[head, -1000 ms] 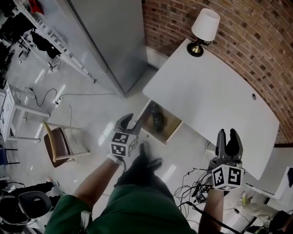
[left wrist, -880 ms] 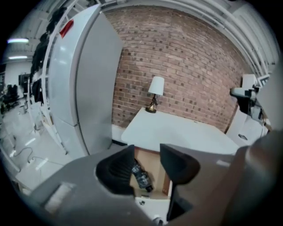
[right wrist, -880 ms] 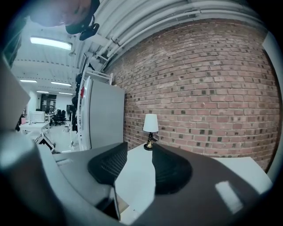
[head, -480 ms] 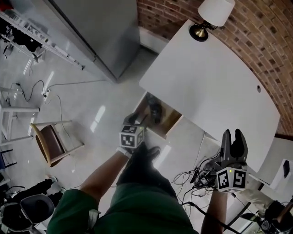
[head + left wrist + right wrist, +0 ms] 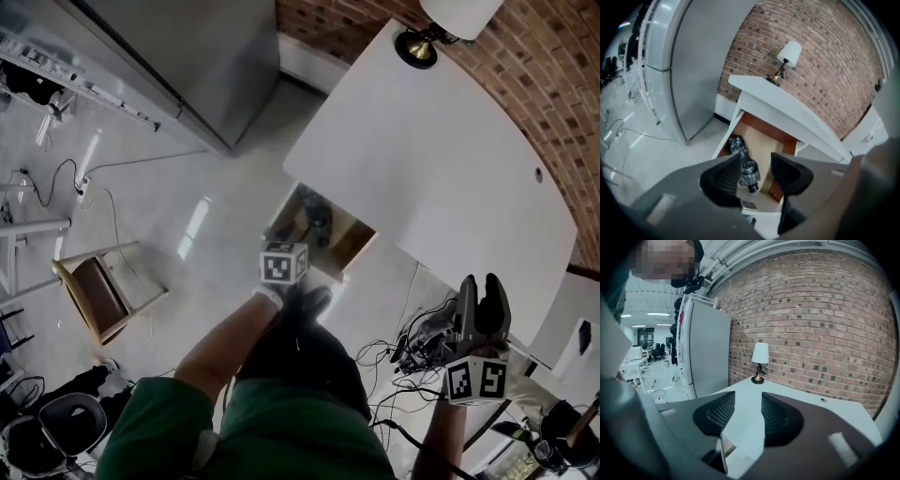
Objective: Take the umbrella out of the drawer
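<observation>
1. While the folded umbrella (image 5: 743, 161) lies inside the open drawer (image 5: 765, 140), at lower centre of the left gripper view, it sits close along the drawer's left wall. I judge that a jaw could strike that wall instead of sliding in beside the bundle.
2. Its patterned fabric looks soft, so a pinch on the cloth alone could slip. The dark end nearer the drawer's front looks firmer.
3. Left gripper (image 5: 755, 165) hangs short of the drawer and clear of the umbrella. Its jaws stand parted and have just been opening, with nothing pressed between them.
4. Apart from the umbrella, the drawer shows only bare wooden floor, as far as I can see.
5. Overhanging the drawer's back is the desk (image 5: 431, 169); lifting too far in could knock the umbrella against its edge.
6. Right gripper (image 5: 483, 295), at lower right of the head view, is parted and empty.
</observation>
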`<move>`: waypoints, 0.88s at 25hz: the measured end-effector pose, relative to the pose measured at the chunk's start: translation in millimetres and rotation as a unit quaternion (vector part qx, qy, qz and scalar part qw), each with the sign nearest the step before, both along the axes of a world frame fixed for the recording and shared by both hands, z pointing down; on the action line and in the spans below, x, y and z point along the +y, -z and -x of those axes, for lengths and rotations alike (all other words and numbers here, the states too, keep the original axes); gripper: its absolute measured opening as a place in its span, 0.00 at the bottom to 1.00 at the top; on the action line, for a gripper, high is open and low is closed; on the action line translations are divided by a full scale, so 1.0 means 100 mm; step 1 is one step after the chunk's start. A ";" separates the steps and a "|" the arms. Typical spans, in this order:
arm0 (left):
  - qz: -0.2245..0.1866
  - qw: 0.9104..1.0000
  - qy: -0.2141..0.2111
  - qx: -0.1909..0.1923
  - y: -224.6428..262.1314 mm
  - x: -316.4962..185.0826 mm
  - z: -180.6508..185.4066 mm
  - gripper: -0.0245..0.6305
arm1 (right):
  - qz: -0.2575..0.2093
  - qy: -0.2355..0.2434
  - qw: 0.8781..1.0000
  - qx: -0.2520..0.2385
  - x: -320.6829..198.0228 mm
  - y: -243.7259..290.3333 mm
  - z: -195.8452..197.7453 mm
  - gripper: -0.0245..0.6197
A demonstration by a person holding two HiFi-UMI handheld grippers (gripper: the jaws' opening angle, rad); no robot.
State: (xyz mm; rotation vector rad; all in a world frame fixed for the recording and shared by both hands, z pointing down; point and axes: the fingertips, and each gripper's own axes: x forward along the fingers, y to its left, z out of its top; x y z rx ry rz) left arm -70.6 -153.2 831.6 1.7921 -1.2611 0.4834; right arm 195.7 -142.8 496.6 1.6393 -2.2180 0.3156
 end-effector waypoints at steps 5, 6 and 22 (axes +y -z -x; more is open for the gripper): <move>0.041 0.999 0.031 0.009 -0.37 -0.07 -0.10 0.36 | 0.005 -0.016 1.000 -0.001 0.01 -0.20 -0.20 0.31; 0.045 0.998 0.035 0.008 -0.42 -0.10 -0.12 0.36 | 0.003 -0.016 1.000 -0.002 -0.01 -0.22 -0.22 0.31; 0.072 0.994 0.080 -0.002 -1.27 -0.46 -0.35 0.46 | -0.024 0.017 0.999 0.026 -0.23 -0.67 -0.57 0.30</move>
